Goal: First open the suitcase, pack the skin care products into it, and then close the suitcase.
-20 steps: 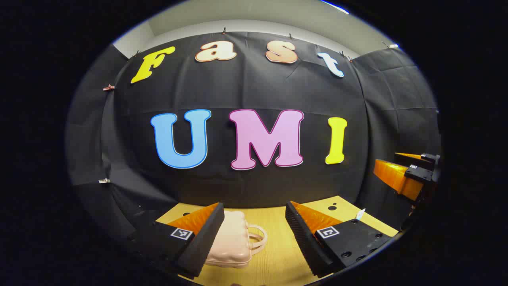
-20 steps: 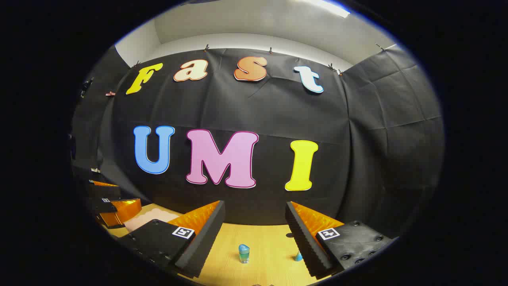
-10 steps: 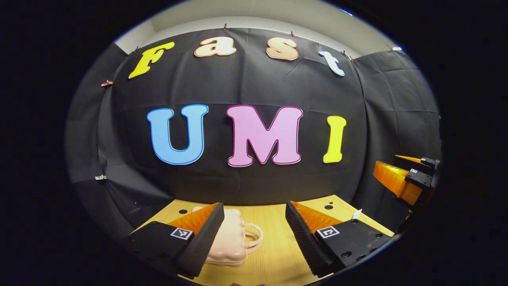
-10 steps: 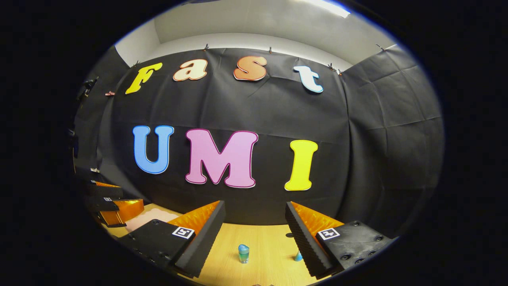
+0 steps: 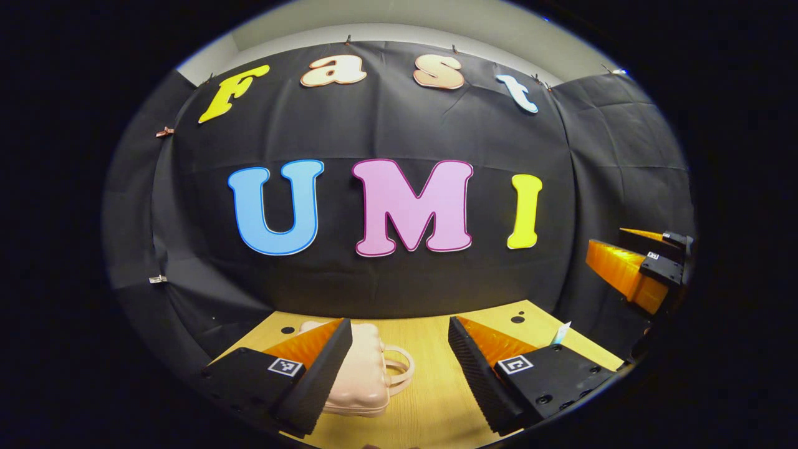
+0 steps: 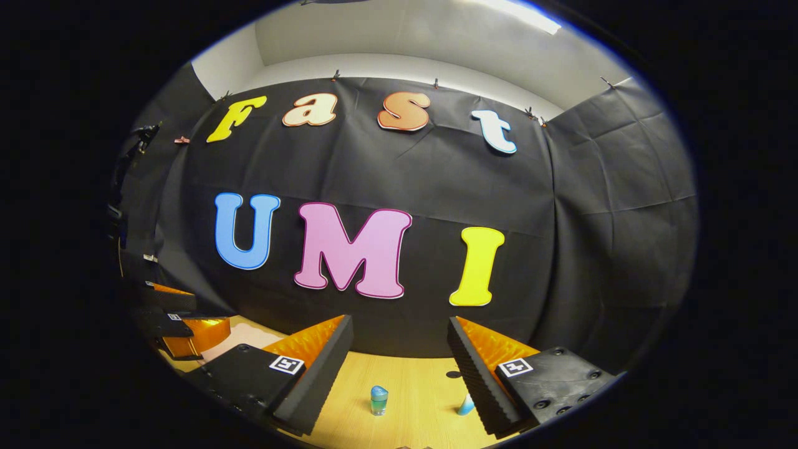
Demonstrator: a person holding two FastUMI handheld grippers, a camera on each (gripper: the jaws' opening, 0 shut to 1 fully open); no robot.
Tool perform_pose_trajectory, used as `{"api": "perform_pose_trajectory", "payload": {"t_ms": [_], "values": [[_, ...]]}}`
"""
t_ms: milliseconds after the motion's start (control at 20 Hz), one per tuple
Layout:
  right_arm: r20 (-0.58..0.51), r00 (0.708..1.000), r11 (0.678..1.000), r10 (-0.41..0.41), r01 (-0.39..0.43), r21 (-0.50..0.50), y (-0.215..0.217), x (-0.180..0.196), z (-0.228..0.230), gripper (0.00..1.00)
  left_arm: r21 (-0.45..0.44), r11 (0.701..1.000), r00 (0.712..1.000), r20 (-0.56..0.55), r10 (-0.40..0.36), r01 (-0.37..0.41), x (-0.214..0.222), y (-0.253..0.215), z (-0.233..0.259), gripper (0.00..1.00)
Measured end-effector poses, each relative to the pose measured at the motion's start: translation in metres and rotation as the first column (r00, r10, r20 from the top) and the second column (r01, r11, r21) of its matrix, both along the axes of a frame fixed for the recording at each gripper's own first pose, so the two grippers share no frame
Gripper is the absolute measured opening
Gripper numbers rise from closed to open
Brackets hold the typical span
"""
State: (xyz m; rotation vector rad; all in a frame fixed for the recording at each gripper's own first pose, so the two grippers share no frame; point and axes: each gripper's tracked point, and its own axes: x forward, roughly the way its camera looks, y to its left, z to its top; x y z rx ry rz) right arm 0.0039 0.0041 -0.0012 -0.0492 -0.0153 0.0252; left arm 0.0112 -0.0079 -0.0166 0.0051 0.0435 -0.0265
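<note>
A: Where the left gripper view meets the wooden table (image 5: 430,399), what sits farthest left?

B: The suitcase (image 5: 361,380), a small pale pink case with a puffy, quilted shell and a looped handle on its right side. It lies flat and shut on the table, partly behind the left finger of the left gripper (image 5: 399,368).

A: And how do that gripper's fingers stand?

B: Spread wide, with nothing between them. It hangs above the table, the suitcase beneath and just past its left finger.

A: To the right of the suitcase?

B: In the right gripper view, a small blue-capped jar (image 6: 378,400) stands upright on the table, well apart from the suitcase. Just right of it is a light blue tube (image 6: 464,406), half hidden behind a finger of the right gripper (image 6: 399,368).

A: Is that gripper holding either one?

B: No. Its fingers are also wide apart and hold nothing, above the table.
</note>
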Motion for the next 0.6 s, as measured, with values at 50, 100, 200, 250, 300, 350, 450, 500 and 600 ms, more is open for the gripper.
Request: {"api": "perform_pose_trajectory", "payload": {"t_ms": [50,100,200,250,300,350,450,500,600], "values": [[-0.005,1.000,1.000,0.000,0.000,0.003,-0.001,0.001,-0.002,0.96,-0.002,1.000,1.000,-0.008,-0.001,0.001,0.004,-0.001,-0.002,0.97],[-0.011,1.000,1.000,-0.003,0.003,0.004,-0.003,0.001,-0.004,0.96,-0.010,1.000,1.000,-0.022,0.006,-0.006,0.008,0.000,-0.006,0.97],[-0.013,1.000,1.000,-0.006,0.006,-0.010,-0.007,0.003,-0.007,0.96,-0.040,0.999,0.999,-0.045,-0.001,-0.001,0.018,-0.004,-0.012,0.97],[-0.014,1.000,1.000,-0.004,0.004,-0.020,-0.008,0.004,-0.008,0.96,-0.041,0.999,0.998,-0.057,-0.001,-0.001,0.027,-0.005,-0.016,0.97],[-0.016,1.000,1.000,0.001,-0.002,-0.029,-0.010,0.005,-0.010,0.96,-0.036,0.999,0.997,-0.074,0.002,-0.005,0.036,-0.005,-0.024,0.97],[-0.017,1.000,0.999,0.007,-0.007,-0.035,-0.010,0.007,-0.013,0.96,-0.032,0.999,0.995,-0.098,0.002,-0.005,0.048,-0.008,-0.032,0.97],[-0.027,1.000,0.999,0.016,-0.017,-0.048,-0.015,0.014,-0.021,0.96,-0.026,1.000,0.988,-0.152,-0.007,0.003,0.075,-0.016,-0.056,0.98],[-0.038,0.999,0.998,0.021,-0.023,-0.052,-0.016,0.017,-0.027,0.96,-0.016,1.000,0.983,-0.185,0.000,-0.003,0.089,-0.019,-0.068,0.97],[-0.063,0.997,0.997,0.035,-0.039,-0.064,-0.021,0.024,-0.039,0.96,-0.011,1.000,0.973,-0.229,0.012,-0.015,0.119,-0.024,-0.093,0.97]]}}
